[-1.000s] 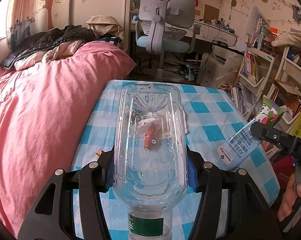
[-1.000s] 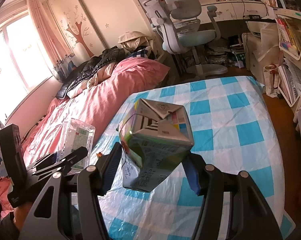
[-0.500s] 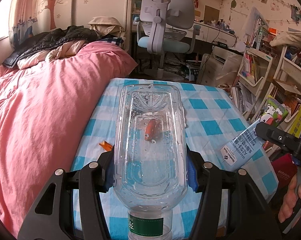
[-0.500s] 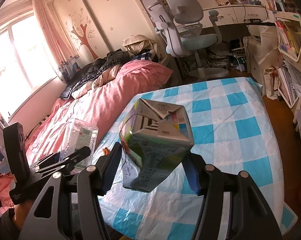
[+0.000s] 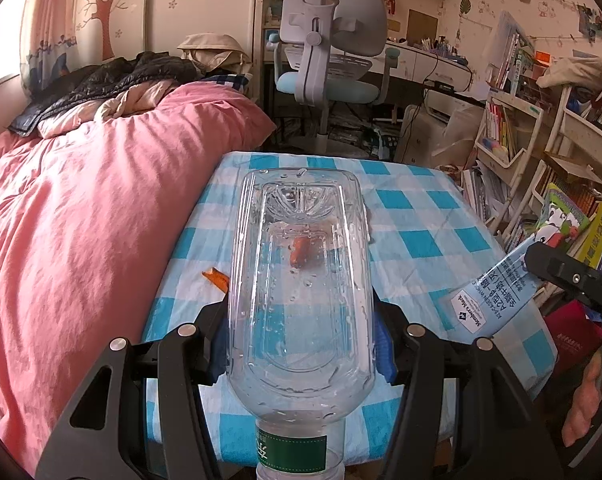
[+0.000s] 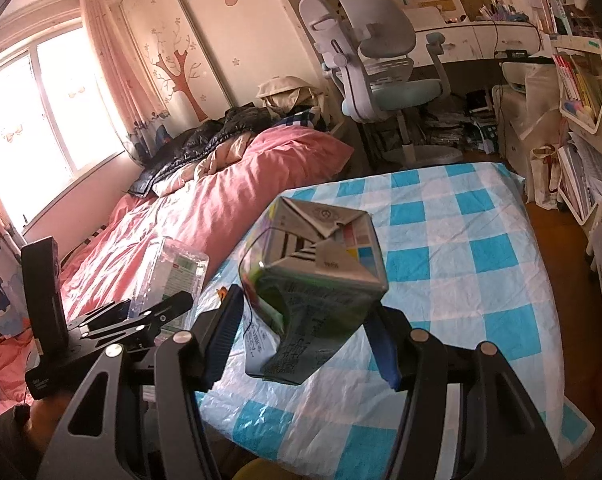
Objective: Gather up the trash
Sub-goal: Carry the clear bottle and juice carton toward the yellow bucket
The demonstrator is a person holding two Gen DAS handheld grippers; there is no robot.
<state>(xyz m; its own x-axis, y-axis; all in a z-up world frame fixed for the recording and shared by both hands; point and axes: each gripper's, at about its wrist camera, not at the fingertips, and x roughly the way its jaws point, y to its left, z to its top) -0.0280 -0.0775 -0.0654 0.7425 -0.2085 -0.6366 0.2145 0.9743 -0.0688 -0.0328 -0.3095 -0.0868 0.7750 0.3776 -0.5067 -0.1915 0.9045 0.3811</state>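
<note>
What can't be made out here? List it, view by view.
- Left wrist view: the bottle's cap end is cut off by the bottom edge, so cap on or off is unknown.
- Left wrist view: the orange scrap on the table is partly behind the bottle and too small to identify.
- Right wrist view: the carton's top end is hidden by its own body.

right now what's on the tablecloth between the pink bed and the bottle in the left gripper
In the left wrist view, one small orange scrap lies on the checked tablecloth, between the pink bed and the clear bottle. The rest of that strip is bare cloth.
</note>
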